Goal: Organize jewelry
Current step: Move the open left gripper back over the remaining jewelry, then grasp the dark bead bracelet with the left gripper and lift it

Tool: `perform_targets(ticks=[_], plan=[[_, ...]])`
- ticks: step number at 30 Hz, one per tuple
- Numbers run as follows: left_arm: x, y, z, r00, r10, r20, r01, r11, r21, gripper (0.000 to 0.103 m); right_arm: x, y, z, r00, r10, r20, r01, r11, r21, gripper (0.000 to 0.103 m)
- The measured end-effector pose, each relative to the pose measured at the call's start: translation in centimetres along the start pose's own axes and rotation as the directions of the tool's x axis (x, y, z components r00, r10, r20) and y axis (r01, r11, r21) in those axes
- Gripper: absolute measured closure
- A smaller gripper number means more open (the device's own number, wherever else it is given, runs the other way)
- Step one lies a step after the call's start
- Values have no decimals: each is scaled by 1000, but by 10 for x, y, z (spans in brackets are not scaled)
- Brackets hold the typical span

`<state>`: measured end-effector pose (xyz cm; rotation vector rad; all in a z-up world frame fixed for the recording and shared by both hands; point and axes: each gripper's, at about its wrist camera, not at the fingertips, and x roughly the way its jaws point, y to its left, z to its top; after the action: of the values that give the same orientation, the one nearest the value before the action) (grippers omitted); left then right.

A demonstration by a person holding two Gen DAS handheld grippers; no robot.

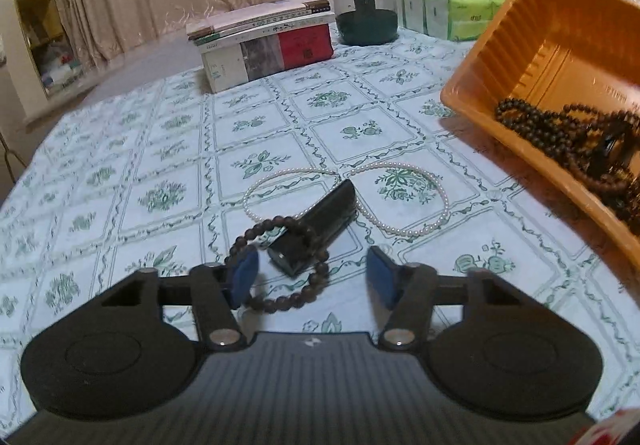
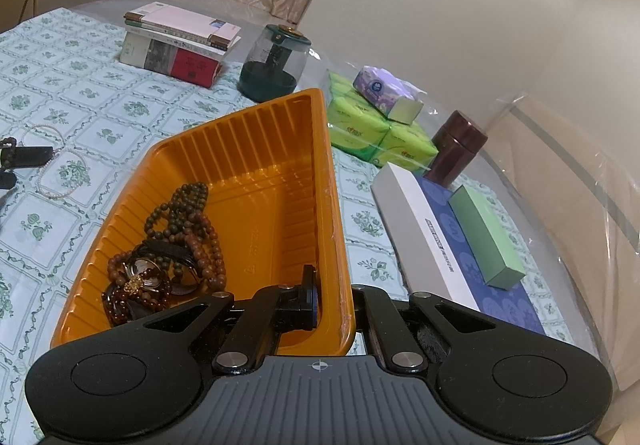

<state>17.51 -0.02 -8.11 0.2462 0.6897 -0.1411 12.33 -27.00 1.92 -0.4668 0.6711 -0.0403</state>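
Left tool (image 1: 312, 277) hangs spread over the bead bracelet (image 1: 280, 265), looped round a black case (image 1: 316, 233) on the desk (image 1: 120, 165), pearls (image 1: 400, 201) just behind. Right tool (image 2: 336, 305) pinches the orange tray (image 2: 280, 165) wall, tilted, dark beads (image 2: 176, 237) inside.

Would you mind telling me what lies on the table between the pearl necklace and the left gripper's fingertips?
In the left wrist view, a black cylinder with a brown bead bracelet looped around it lies between the pearl necklace and the open left gripper.
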Motion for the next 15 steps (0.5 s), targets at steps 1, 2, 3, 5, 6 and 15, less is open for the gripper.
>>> perform_targets(ticks=[1,2,3,5,6,15], plan=[[2,-4,0,1000,18,-2,-18,1000,21,52,0,0,0,1000,0,0,0,1000,0,99],[4,-7,0,999,37,-1,-37,999,40,56,0,0,0,1000,0,0,0,1000,0,99],[5,-10,0,999,52,2,-52,997,52,60,0,0,0,1000,0,0,0,1000,0,99],[6,-11,0,998,71,3,-71,996,60,66,0,0,0,1000,0,0,0,1000,0,99],[5,-11,0,997,78,2,-78,995,65,69,0,0,0,1000,0,0,0,1000,0,99],[-5,2,-5,998,67,-10,-66,997,39,93,1,0,-1,1000,0,2,0,1000,2,99]])
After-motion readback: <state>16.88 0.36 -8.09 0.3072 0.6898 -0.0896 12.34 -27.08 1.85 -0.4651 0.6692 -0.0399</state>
